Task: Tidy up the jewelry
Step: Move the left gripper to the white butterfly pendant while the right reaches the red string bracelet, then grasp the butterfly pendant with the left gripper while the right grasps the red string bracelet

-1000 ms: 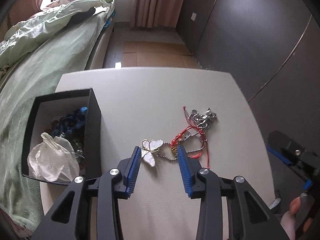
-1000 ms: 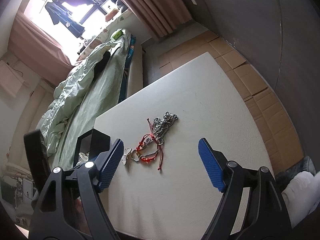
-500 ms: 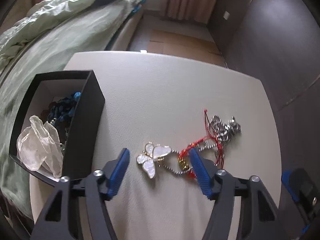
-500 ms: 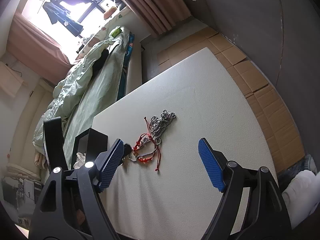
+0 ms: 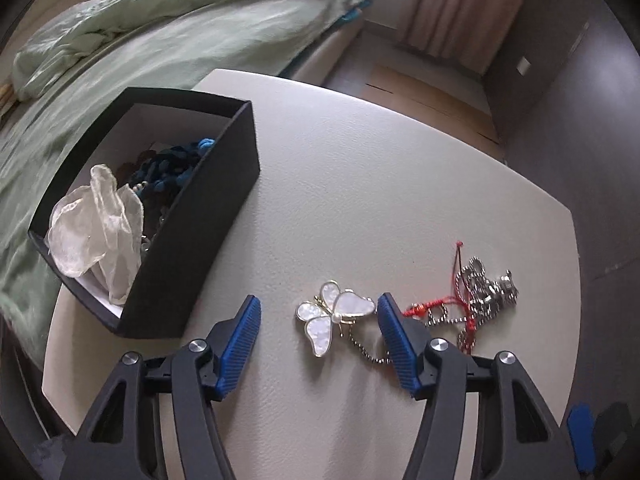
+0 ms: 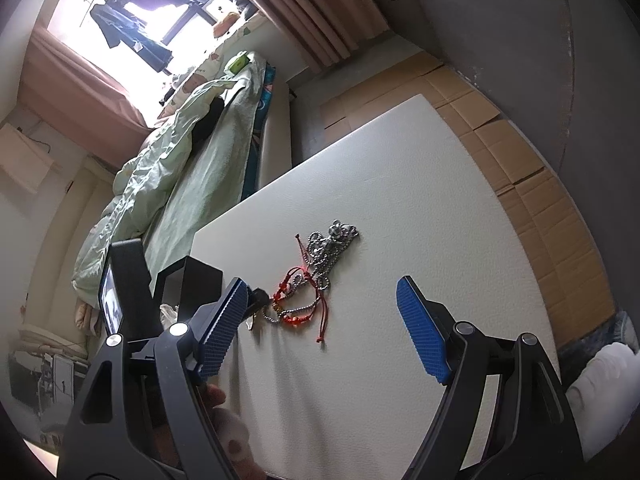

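Left gripper (image 5: pixel 318 320) is spread around the butterfly (image 5: pixel 334 316) – its chain (image 5: pixel 370 354) seems tangled with the red cord (image 5: pixel 432 304), so everything may be dragged along. Right gripper (image 6: pixel 320 320) is spread, idle.

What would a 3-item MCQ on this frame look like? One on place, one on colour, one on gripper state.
1. Where does the butterfly pendant lie?
A. in the black box
B. on the table between the left gripper's fingers
C. on the bed

2. What colour is the cord bracelet tangled with the ball chain?
A. red
B. green
C. yellow

3. How does the left gripper stand?
A. shut on the pendant
B. shut, holding nothing
C. open

Answers:
1 B: the pendant rests on the white table, to the right of the black box, with a blue pad on either side.
2 A: the cord shows red in both views.
3 C: the jaws stand wide apart, with table showing beside the pendant.
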The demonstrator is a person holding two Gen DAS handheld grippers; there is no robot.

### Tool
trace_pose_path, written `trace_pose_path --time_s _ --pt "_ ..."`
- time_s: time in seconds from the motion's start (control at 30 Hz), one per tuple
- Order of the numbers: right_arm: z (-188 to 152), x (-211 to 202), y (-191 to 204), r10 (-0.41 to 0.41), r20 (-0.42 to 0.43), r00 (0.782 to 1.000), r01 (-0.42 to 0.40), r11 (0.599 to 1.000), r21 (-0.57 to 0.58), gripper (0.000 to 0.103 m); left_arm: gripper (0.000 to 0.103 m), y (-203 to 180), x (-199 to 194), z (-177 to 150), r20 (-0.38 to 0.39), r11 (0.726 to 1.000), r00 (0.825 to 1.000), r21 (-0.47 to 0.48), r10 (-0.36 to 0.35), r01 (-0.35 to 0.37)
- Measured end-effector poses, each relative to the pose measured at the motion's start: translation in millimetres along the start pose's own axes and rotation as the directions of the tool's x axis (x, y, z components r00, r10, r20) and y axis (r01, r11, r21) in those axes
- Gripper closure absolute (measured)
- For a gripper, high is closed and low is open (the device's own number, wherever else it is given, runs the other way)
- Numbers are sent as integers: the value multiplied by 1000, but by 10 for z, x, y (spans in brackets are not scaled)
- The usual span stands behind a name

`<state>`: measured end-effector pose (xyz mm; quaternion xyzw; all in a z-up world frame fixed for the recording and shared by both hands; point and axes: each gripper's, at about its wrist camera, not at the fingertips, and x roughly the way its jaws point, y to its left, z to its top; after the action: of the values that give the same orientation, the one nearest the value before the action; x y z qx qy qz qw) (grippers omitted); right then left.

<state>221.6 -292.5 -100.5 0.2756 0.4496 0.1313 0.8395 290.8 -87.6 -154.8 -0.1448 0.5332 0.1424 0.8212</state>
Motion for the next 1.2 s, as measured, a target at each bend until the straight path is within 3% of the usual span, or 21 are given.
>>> trace_pose_path --time_s 0.17,0.3,0.37,0.8,1.2 --pt "-5 17 19 5 -11 1000 -5 1000 -15 26 46 -91 28 -14 21 997 997 9 71 -71" --pt "-13 24 25 6 -17 1000 -6 1000 -21 26 62 -163 22 -12 31 997 997 29 66 -67" --pt "-9 34 20 5 -20 1000 -5 1000 -21 26 64 -189 18 -16 32 997 997 41 65 -67" --pt "-27 144 55 -27 -48 998 24 999 -48 26 65 82 -58 104 -26 995 995 10 -99 99" --pt "-50 577 218 -71 -115 991 59 993 -105 60 65 313 -435 206 28 973 973 34 -229 228"
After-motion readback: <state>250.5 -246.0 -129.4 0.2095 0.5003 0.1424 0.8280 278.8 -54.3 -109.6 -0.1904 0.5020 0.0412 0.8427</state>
